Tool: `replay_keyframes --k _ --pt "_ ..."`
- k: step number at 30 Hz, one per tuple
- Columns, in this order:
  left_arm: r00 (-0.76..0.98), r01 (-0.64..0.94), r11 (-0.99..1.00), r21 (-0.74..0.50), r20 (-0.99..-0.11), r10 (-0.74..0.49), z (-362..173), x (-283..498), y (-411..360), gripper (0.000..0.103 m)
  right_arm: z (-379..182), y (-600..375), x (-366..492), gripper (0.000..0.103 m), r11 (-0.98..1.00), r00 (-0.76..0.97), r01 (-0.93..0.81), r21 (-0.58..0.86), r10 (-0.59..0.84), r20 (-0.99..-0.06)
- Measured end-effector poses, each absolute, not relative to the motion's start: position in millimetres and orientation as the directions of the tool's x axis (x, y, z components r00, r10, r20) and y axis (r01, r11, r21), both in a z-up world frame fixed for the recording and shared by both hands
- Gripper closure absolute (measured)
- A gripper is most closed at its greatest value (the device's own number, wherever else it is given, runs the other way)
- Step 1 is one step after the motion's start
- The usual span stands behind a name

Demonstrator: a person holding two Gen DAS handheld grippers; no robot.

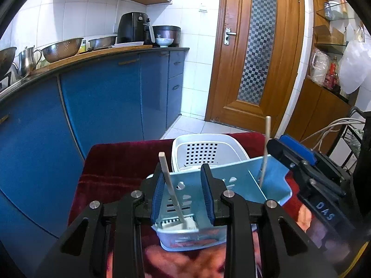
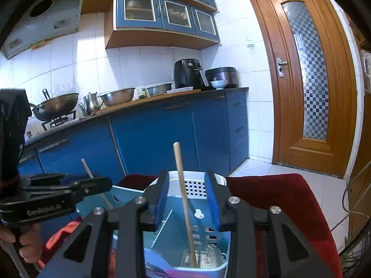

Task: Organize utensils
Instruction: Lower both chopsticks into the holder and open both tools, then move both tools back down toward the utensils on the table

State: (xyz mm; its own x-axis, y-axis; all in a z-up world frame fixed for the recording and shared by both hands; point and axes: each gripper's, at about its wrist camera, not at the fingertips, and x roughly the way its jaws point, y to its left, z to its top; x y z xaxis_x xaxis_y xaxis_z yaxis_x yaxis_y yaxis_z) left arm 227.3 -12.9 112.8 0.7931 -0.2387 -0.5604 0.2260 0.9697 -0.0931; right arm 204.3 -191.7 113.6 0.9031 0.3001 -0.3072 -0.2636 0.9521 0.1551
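This is a kitchen with white wall tiles, blue cupboards (image 2: 148, 129) under a long counter (image 1: 111, 52) and a brown wooden door (image 1: 255, 53) with a checked glass pane. On the counter stand one black air fryer (image 2: 189, 74), one dark rice cooker (image 2: 222, 76), one small white bowl (image 2: 218, 84), two shiny steel bowls (image 2: 118, 96), one steel jug (image 2: 91, 103) and one wok (image 2: 55, 106) on the stove. Near the cameras is a table under a dark red cloth (image 2: 278, 197).

On the cloth sits one light blue utensil caddy (image 1: 231, 180) with a thin wall down its middle – and just behind it one white basket (image 1: 208, 148) with square holes. Two wooden sticks stand tilted in the caddy, one in each part. In the left wrist view the first stick (image 1: 170, 185) leans between the fingers of the left gripper (image 1: 183, 194); its jaws are apart and do not press the stick. In the right wrist view the second stick (image 2: 184, 199) stands between the fingers of the right gripper (image 2: 189, 199) – those jaws are apart too, not squeezing it. A hand (image 2: 25, 245) holds the left gripper's handle.
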Motion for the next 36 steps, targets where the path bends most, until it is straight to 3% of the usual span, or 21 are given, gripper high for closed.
replay_keyframes --k 14,19,36 --pt "0.801 0.209 0.974 -0.086 -0.557 -0.221 139 186 2 0.072 139 -200 158 0.06 0.944 0.871 -0.219 0.248 0.304 -0.386" --pt "0.791 0.194 0.976 -0.1 -0.572 -0.216 144 170 12 0.072 143 -201 140 0.06 0.951 0.839 -0.19 0.245 0.287 -0.461" --pt "0.72 0.199 0.971 -0.135 -0.652 -0.238 115 104 22 0.072 109 -202 88 0.06 0.957 0.726 -0.165 0.239 0.282 -0.627"
